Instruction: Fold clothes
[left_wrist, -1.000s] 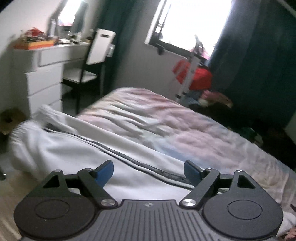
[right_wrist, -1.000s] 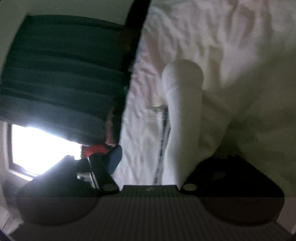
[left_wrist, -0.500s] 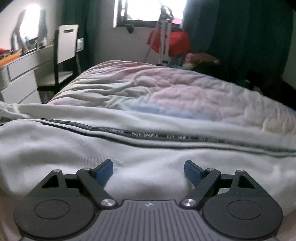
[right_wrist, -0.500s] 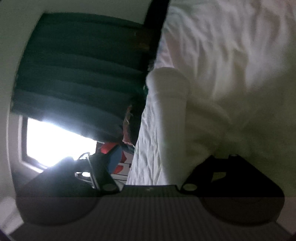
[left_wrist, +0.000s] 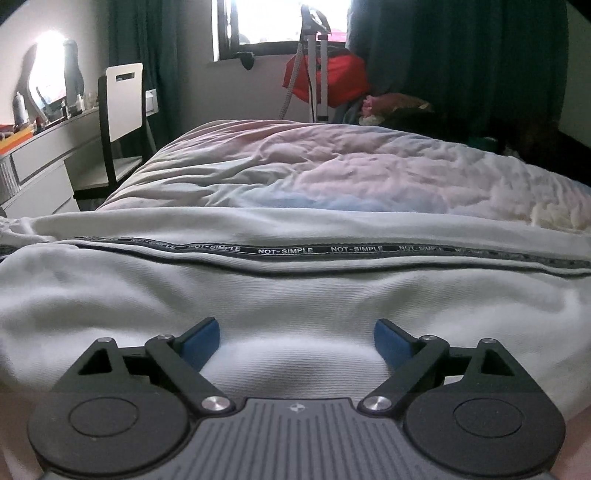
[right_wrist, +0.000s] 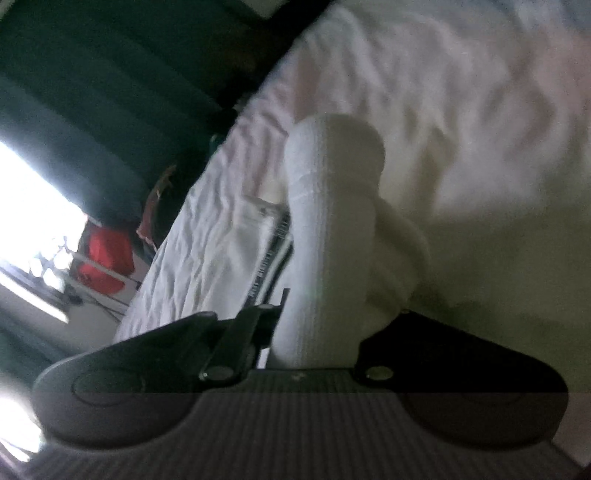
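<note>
I am pinching a bunched fold of the white garment (right_wrist: 325, 258) in my right tool (right_wrist: 314, 332), which is closing; my left tool (left_wrist: 297, 341) is opening wide over the garment lying across the near bed (left_wrist: 332, 173). Next, grab and fold.

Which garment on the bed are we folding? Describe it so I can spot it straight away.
Start from the wide bed with the crumpled pale pink-and-blue duvet. Across its near edge lies a white cotton-knit garment, directly ahead of the left tool. What sets it apart from the bedding is the black woven tape along it, printed NOT-SIMPLE in white.
</note>
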